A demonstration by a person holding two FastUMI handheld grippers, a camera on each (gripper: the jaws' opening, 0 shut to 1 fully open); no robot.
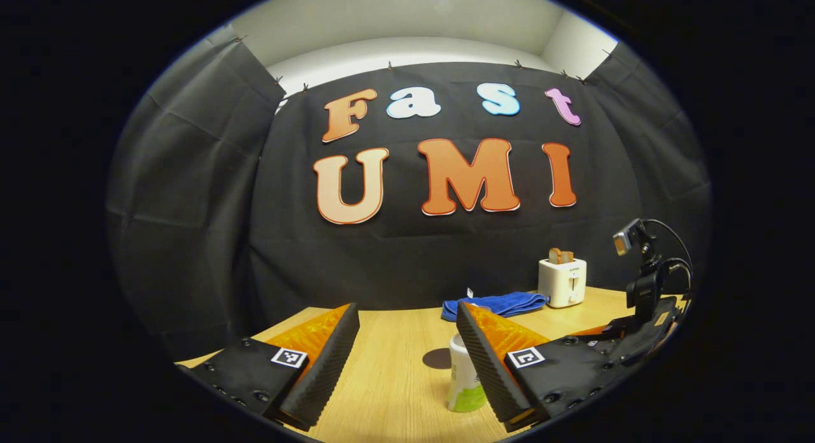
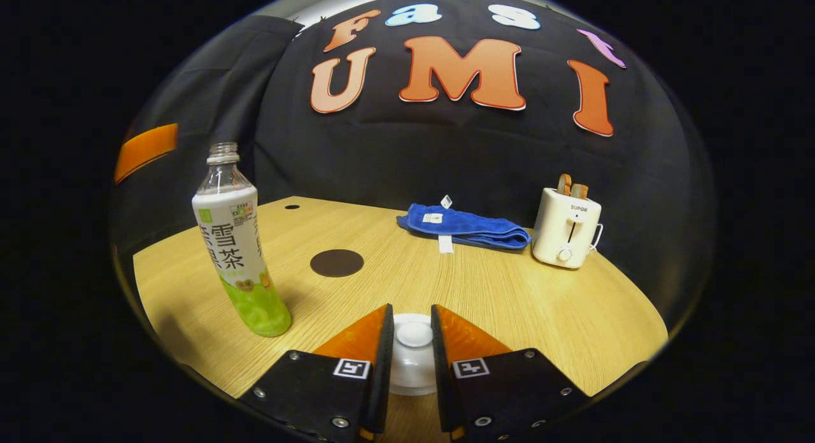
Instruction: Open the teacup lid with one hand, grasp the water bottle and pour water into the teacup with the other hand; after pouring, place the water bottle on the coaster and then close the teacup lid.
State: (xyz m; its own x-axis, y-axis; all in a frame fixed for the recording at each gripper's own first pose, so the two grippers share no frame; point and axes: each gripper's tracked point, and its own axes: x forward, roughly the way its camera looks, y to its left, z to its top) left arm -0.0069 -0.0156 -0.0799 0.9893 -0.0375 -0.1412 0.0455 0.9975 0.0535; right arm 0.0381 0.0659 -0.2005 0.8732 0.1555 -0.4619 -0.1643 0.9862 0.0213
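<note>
Two grippers are in play, and yours on the right [image 2: 411, 341] is doing the work now: its fingers sit close on either side of the knob of the teacup lid [image 2: 414, 335], apparently pinching it, though you cannot be sure both pads press on it. The lid rests low on the table [image 2: 509, 303], just ahead of that gripper. Squeeze firmly before you lift, then raise it straight up so the cup beneath does not tip or drag. Your left gripper [image 1: 407, 360] has its fingers spread wide and holds nothing; the water bottle [image 1: 463, 382] stands partly behind its right-hand finger in the left gripper view. In the right gripper view the bottle stands upright, uncapped, left of the lid, and the dark round coaster [image 2: 337, 263] lies beyond, between bottle and blue cloth [image 2: 465, 226]. Centre the bottle between the open fingers and grip its body, keeping it upright since it has no cap.
</note>
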